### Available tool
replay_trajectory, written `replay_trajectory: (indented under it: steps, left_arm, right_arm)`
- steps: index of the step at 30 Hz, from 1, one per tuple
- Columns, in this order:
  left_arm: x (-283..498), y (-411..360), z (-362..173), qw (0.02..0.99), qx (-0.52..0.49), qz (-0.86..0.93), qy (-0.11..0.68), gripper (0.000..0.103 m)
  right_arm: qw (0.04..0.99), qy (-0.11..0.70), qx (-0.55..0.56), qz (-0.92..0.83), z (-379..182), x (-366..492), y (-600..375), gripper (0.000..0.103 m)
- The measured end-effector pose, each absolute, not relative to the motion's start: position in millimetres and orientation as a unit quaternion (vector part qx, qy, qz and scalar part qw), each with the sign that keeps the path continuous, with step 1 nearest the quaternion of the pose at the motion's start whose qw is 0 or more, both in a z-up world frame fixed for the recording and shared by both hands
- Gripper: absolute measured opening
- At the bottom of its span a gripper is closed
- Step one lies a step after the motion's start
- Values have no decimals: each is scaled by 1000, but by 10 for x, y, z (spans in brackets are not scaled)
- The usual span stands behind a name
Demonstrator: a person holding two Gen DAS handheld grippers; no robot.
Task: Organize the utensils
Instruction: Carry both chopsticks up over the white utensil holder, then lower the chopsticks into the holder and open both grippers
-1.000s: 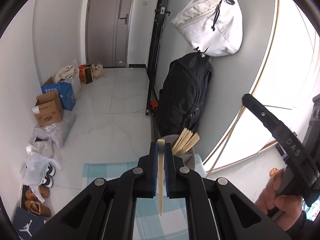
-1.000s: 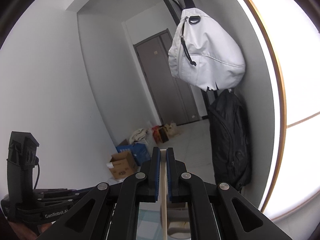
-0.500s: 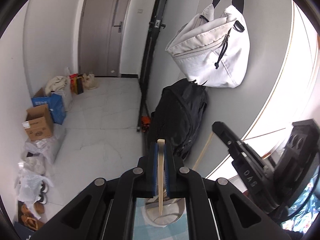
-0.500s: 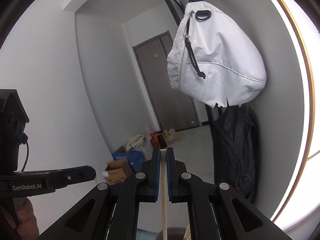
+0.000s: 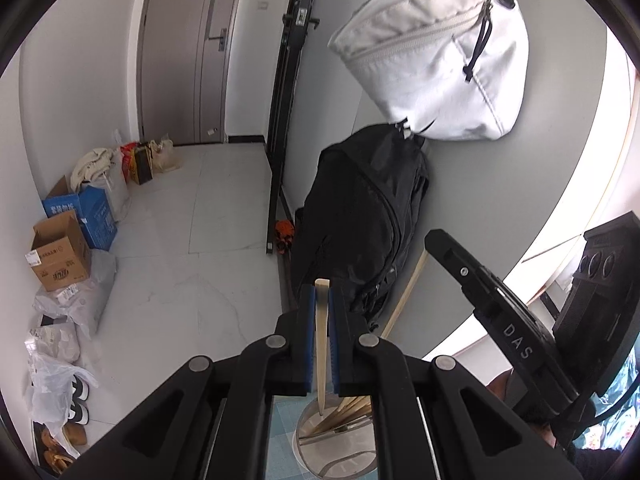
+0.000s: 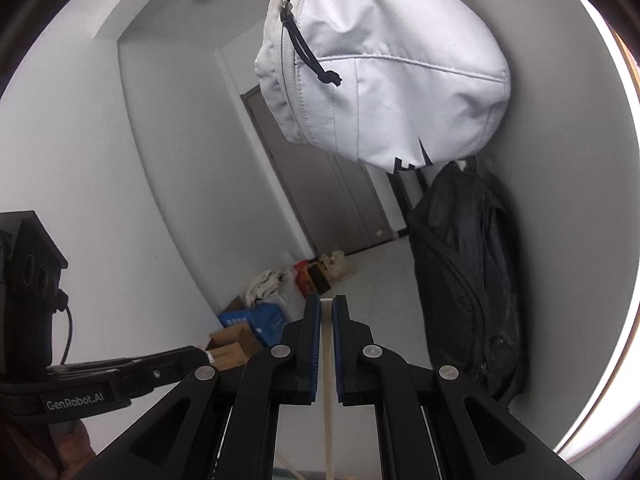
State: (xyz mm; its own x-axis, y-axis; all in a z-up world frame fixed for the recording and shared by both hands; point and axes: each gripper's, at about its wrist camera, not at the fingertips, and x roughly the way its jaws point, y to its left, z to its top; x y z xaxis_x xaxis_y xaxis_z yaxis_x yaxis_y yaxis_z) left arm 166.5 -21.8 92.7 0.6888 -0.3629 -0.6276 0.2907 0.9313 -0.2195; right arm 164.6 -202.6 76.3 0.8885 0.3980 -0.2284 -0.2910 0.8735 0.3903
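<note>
Chopstick (image 5: 321,344) over holder (image 5: 320,446), backpack (image 5: 360,220) behind

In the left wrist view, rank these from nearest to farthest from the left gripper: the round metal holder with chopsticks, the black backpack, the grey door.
1. The round metal holder with chopsticks, right below the left gripper.
2. The black backpack, just beyond the fingers, against the wall on the right.
3. The grey door, at the far end of the hallway, upper left.

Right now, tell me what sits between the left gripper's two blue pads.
One pale wooden chopstick, clamped upright in the left gripper, its tip above the round holder of chopsticks; the left wrist view shows this.
</note>
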Motion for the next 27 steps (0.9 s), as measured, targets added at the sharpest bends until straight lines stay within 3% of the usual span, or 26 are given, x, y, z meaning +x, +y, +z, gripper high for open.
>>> replay_trajectory:
  steps: [17, 27]
  left_arm:
    - [1647, -305, 550, 887, -38, -234, 395, 2]
    - [1640, -183, 164, 839, -112, -272, 458, 2]
  right_arm:
    - [945, 195, 154, 214, 277, 1474, -1970, 5]
    - [924, 256, 121, 258, 64, 1132, -2014, 7]
